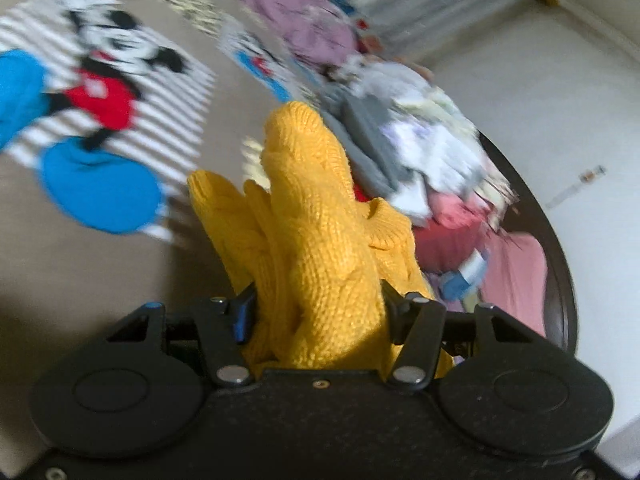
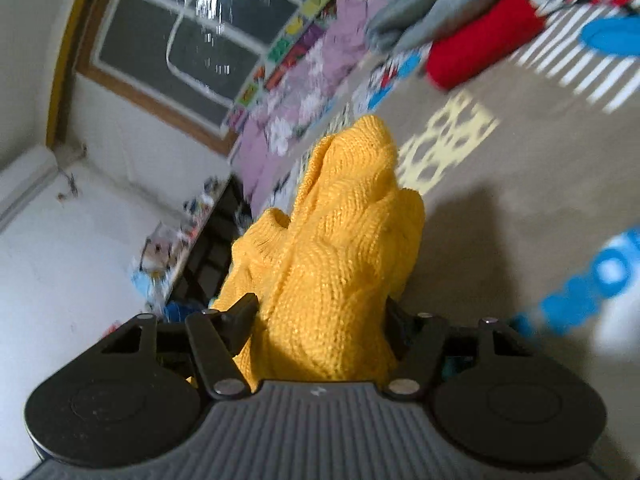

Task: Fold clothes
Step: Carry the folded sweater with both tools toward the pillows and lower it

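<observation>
A yellow cable-knit sweater (image 1: 316, 248) is bunched between the fingers of my left gripper (image 1: 318, 312), which is shut on it and holds it above the bed. The same yellow sweater (image 2: 340, 264) is also clamped in my right gripper (image 2: 320, 320), which is shut on it. In both views the knit fills the gap between the fingers and hides their tips. Both views are blurred by motion.
A tan bedsheet (image 1: 192, 40) with Mickey Mouse print lies below. A pile of mixed clothes (image 1: 432, 152) sits near the bed's dark edge (image 1: 556, 264). A red garment (image 2: 480, 40) and grey clothes (image 2: 420, 8) lie on the bedsheet (image 2: 520, 168). A window (image 2: 192, 40) is at left.
</observation>
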### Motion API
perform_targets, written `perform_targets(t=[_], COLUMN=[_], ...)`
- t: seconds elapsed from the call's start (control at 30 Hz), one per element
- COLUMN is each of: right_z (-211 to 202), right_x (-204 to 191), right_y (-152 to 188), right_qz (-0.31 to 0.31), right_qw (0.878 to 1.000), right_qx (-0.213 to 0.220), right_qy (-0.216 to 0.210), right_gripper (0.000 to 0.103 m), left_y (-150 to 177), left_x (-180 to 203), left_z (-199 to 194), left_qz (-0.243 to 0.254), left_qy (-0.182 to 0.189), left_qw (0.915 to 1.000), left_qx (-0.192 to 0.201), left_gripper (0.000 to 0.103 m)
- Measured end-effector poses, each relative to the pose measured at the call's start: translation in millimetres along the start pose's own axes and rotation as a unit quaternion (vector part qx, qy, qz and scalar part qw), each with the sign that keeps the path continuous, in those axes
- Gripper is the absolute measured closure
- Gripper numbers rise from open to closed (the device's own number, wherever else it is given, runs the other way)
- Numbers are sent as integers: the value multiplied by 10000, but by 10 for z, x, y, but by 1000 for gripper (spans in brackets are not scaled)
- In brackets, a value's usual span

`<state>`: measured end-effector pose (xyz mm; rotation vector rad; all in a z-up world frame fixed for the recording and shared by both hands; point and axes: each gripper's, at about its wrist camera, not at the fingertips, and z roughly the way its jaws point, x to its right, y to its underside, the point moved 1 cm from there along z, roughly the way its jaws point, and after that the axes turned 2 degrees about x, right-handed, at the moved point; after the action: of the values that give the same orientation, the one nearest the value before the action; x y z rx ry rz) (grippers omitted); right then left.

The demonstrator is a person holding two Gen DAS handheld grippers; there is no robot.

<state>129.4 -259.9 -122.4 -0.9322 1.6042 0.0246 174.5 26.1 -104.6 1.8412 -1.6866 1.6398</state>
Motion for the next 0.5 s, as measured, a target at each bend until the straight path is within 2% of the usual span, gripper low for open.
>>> perform_targets(t=[0.13,0.23,0.33,0.5], right_z=[-518,-856,-1196,-1685], right_x=[261,476,712,1141], right_y=[-213,-390,-600,-1019], right_qz=[263,367,439,499], right_qw=[9978,9931,9850,9647], right_qx=[601,1110,1661,2531], right_qy=[-60,18,194,520], right_gripper=[38,38,38,38], left_y=[93,150,239,417], left_x=[431,772,1104,1622], left_z=[374,767,1216,2065], left_qz=[442,791,1108,1280], left_qy=[373,627,912,1496], left_qw=[9978,9930,9850,9690], left_qx=[-317,-620,-955,-1496], left_gripper=[46,46,46,46])
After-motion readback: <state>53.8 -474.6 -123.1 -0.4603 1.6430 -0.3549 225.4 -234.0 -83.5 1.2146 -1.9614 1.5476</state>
